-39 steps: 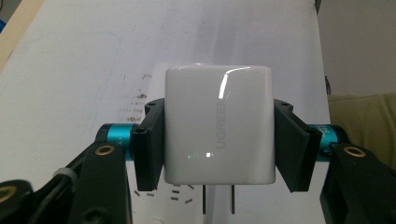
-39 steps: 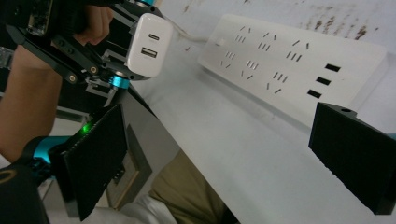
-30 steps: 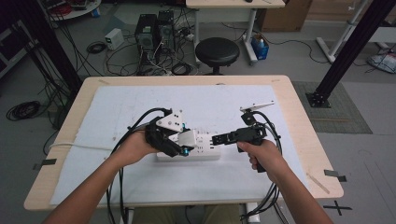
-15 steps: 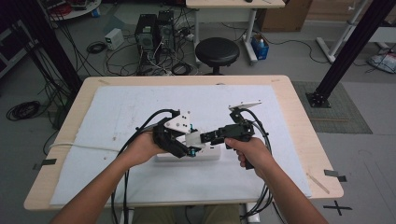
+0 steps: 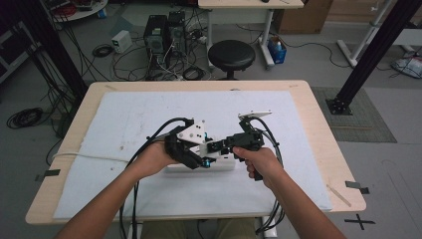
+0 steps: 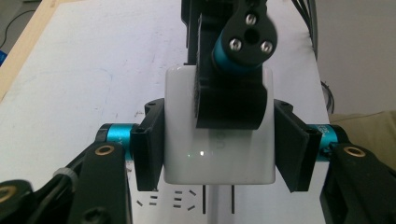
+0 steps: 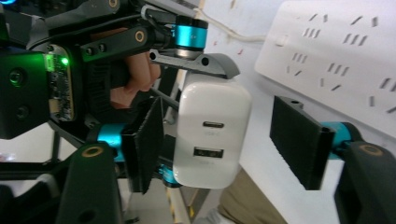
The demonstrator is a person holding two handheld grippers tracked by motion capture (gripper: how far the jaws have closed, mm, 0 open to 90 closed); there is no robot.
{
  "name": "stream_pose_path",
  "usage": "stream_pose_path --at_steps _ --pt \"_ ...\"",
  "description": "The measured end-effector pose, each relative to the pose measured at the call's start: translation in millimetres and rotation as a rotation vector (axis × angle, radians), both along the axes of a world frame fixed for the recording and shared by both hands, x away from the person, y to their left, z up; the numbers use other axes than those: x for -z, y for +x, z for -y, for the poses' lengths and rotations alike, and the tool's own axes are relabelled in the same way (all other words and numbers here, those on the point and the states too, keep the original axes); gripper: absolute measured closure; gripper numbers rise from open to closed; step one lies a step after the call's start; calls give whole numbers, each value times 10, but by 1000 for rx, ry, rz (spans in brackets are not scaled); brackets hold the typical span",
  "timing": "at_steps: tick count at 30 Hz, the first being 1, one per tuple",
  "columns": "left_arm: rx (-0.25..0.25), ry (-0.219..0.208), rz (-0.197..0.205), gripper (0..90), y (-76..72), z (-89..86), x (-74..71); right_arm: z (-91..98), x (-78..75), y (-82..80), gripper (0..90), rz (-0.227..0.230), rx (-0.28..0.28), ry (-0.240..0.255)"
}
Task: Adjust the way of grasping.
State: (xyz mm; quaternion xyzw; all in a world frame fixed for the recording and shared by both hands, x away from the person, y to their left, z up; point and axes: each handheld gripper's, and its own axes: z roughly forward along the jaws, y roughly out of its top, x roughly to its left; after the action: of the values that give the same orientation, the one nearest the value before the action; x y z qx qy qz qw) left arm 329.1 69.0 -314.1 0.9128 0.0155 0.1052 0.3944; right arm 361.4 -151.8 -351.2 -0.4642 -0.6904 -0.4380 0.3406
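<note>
- left hand-held gripper [image 6: 212, 144] is pinching the white charger [image 6: 217, 154] by its sides, prongs just over the power strip [image 7: 341, 51] on the table [image 5: 318, 124]
- right hand-held gripper [image 7: 219, 140] (jaws just been closing) sits around the charger's port end, right pad not touching yet

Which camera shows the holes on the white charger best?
The right gripper view: the white charger faces it, both ports plain. The left gripper view shows its smooth side and prongs, clamped by the left tongs. The high view hides it among the tongs.
</note>
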Motion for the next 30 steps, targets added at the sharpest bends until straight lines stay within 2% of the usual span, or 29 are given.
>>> stream_pose_path --at_steps 4,5,6,8,11,13,14,16,19,21,22,26,30 --pt "-1 7 16 424 -8 15 4 -10 32 8 470 2 0 19" --pt "-3 10 21 424 -7 17 4 -14 50 9 516 -14 -1 30" --pt "-6 10 24 424 -8 20 6 -14 50 9 516 -14 -1 30" --pt "-12 13 35 424 -13 28 11 -12 63 7 590 -17 5 40" --pt "-20 23 59 423 -24 43 14 -1 78 8 614 -40 22 49" --pt "-31 30 60 422 -29 59 20 6 93 7 618 -27 30 60" --pt "-39 29 44 400 -20 62 18 6 91 5 619 -13 32 52" --pt "-60 20 6 259 -7 49 15 32 94 6 619 21 46 24" --pt "-87 26 -6 201 1 -31 6 134 102 17 619 75 72 0" --pt "-108 27 -29 198 18 -107 1 212 97 22 619 108 82 -34" --pt "-118 31 -37 198 29 -161 -2 248 97 21 619 143 86 -49" --pt "-138 42 -94 198 59 -310 -5 336 46 -9 619 274 73 -155" --pt "-181 108 -124 198 96 -476 3 357 -27 -48 619 412 24 -325"
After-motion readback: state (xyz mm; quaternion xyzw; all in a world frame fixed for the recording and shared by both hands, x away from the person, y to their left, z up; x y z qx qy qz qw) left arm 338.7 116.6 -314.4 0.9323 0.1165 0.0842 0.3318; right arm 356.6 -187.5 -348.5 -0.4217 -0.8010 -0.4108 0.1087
